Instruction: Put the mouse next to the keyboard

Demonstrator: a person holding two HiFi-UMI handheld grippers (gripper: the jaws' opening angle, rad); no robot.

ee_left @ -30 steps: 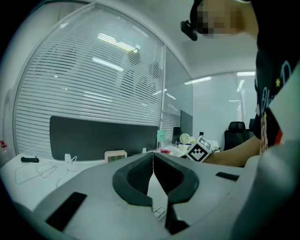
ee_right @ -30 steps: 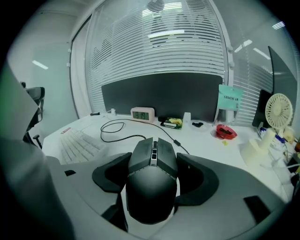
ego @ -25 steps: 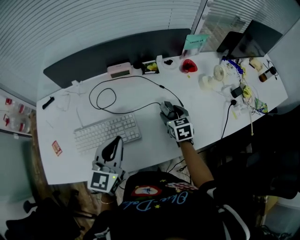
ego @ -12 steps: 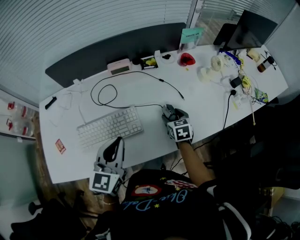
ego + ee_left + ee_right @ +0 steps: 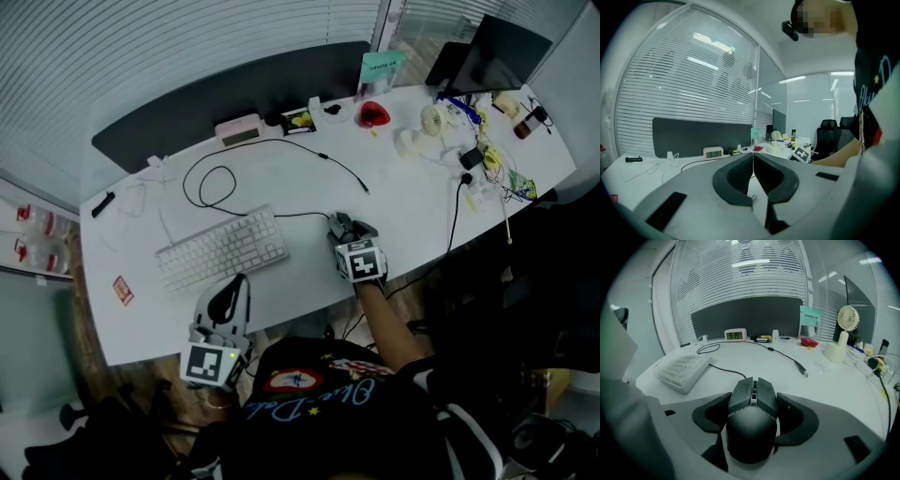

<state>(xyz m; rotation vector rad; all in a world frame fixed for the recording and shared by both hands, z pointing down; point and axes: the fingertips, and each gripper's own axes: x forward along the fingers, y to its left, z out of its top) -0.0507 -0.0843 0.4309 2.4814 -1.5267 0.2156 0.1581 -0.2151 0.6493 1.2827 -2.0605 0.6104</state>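
Note:
A dark grey wired mouse sits between the jaws of my right gripper, which is shut on its sides. In the head view the mouse and right gripper are to the right of the white keyboard, with a gap of about a hand's width to the keyboard's right end. The keyboard lies ahead and to the left in the right gripper view. My left gripper hovers at the desk's front edge below the keyboard, its pads pressed together with nothing between them.
The mouse cable loops behind the keyboard, and its free plug end lies on the white desk. A clock, a red object, a small fan and tangled wires line the back and right.
My right gripper, with the mouse in it, has drawn slightly toward the desk's front edge and closer to the keyboard's right end. The left gripper has stayed put.

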